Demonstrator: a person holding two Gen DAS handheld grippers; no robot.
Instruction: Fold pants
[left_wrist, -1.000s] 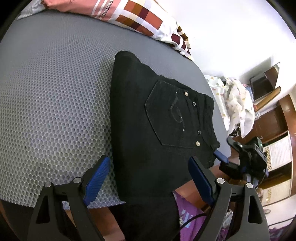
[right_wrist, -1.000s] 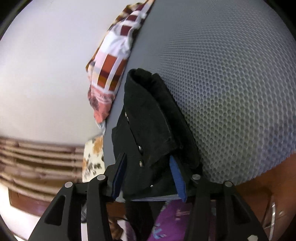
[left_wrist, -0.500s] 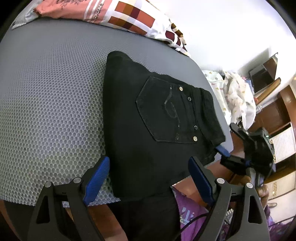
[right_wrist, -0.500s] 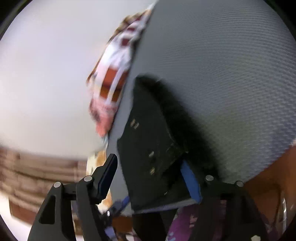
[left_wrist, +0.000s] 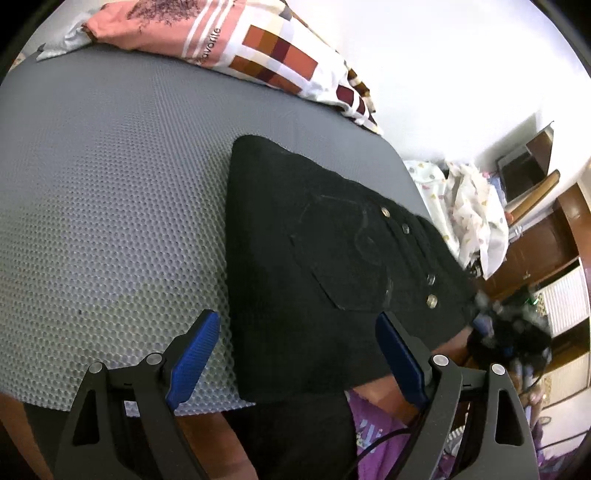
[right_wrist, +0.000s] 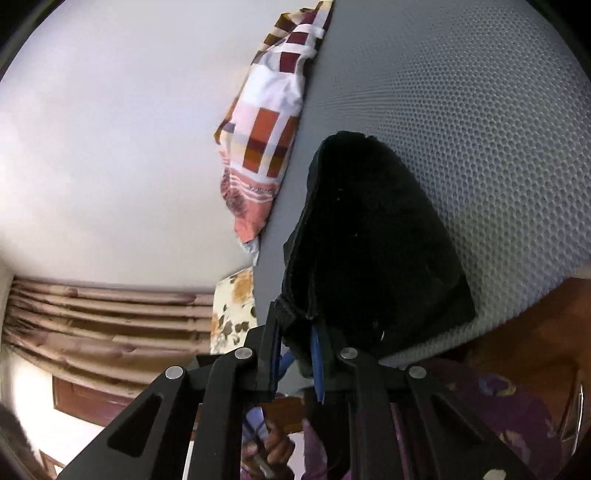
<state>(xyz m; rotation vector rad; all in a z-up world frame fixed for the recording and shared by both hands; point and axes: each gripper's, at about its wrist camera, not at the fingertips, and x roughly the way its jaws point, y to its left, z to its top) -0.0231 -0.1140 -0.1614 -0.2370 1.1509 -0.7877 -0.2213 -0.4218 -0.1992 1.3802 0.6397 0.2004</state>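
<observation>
Black pants (left_wrist: 325, 266) lie folded on the grey honeycomb mat (left_wrist: 110, 221), near its front right corner, 1 back pocket with metal studs facing up. Left gripper (left_wrist: 297, 352) hangs over the near edge, jaws spread wide, holding nothing. Right gripper (right_wrist: 295, 354) has its jaws nearly together, pinching a bunched edge of the pants (blue pads mostly buried in cloth). In the left view that gripper is a dark blur. Patterned cloth (left_wrist: 258, 48) sits at the mat's far edge, partly cut off.
</observation>
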